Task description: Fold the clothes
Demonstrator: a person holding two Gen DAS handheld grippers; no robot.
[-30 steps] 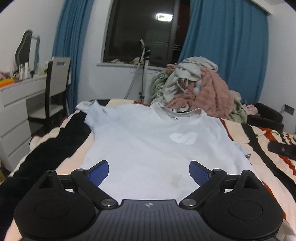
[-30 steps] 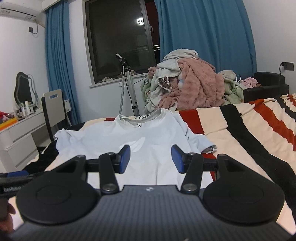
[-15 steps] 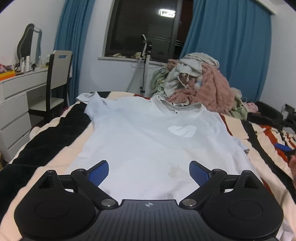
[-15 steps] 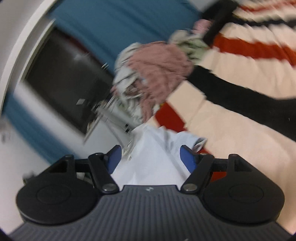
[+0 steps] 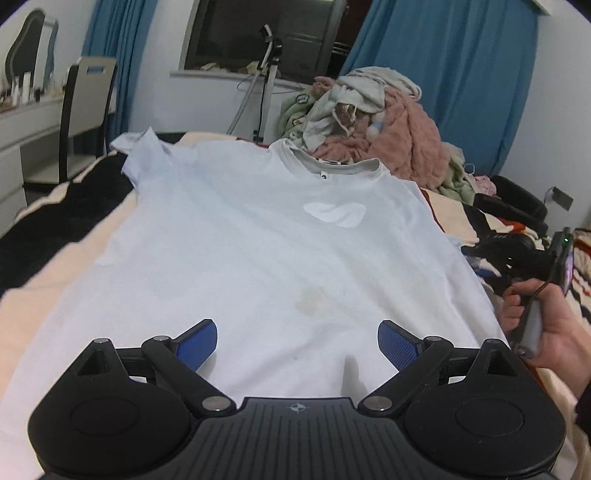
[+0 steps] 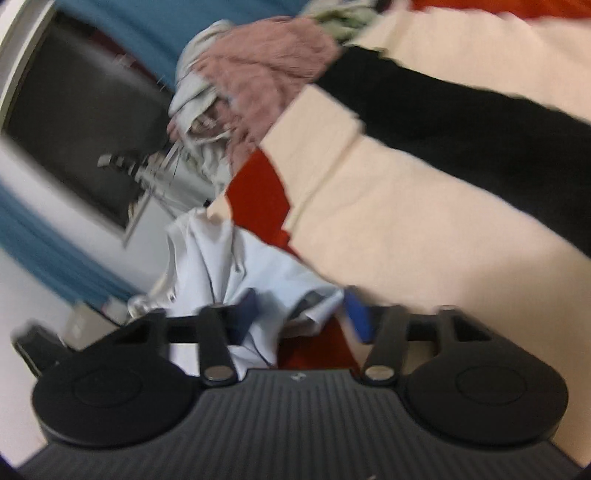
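Striped bedding in cream, black and red (image 5: 48,236) fills the room's foreground, and spread flat on it, neck away from us, lies the pale blue short-sleeved T-shirt (image 5: 258,251) — that's the garment to fold. Nearest the lens, the left gripper (image 5: 295,341) hovers over the hem at six o'clock, blue pads spread wide with nothing between them; it has dipped a little toward the cloth compared with a second ago. Over at three o'clock the person's right hand (image 5: 546,332) has swung in beside the shirt's right edge, where a second ago only a sliver of black hardware showed. From its own camera the right gripper (image 6: 303,314) is now rolled hard onto its side and blurred, and its jaws have just been closing: the shirt's right sleeve (image 6: 258,280) bunches between the blue pads, though the smear makes it impossible to tell whether they truly press on it yet. My read: the first fold is starting, sleeve to be carried inward across the chest. Farther off at twelve o'clock sits the heap of pink fleece and grey-green laundry (image 5: 388,136), then the blue curtains (image 5: 461,74) and the dark window (image 5: 266,33)
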